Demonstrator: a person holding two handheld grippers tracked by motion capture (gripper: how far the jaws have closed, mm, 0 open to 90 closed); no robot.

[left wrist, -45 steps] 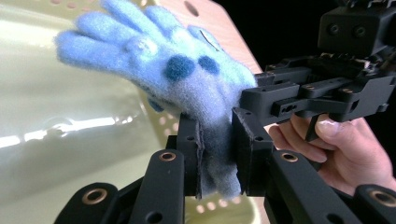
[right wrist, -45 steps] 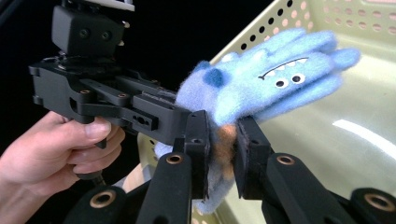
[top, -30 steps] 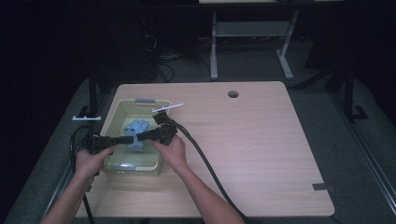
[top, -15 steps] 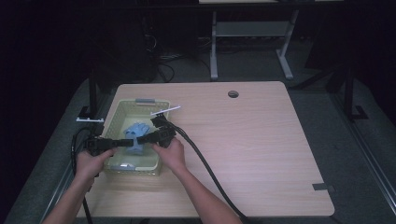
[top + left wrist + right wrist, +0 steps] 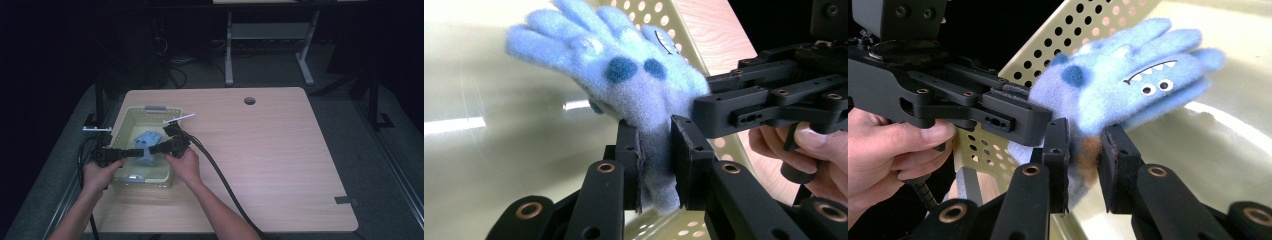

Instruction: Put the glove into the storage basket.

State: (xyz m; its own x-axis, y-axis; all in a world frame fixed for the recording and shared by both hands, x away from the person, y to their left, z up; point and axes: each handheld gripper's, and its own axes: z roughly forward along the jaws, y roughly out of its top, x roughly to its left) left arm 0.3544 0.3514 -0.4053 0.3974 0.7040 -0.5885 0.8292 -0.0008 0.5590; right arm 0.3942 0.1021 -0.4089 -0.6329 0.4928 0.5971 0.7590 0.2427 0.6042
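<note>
Fuzzy blue glove [image 5: 148, 141] over the basket [image 5: 131, 120], cuff pinched by both claws [image 5: 655, 150] [image 5: 1084, 150], fingers pointing away.

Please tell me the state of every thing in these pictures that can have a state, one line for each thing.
Blue glove: held above the basket floor, gripped at its cuff end from two sides.
Left gripper: shut on the glove's cuff.
Right gripper: shut on the glove's cuff end.
Perforated basket: upright on the table, no lid, with the glove over it.
Table: bears the basket near its left edge.
</note>
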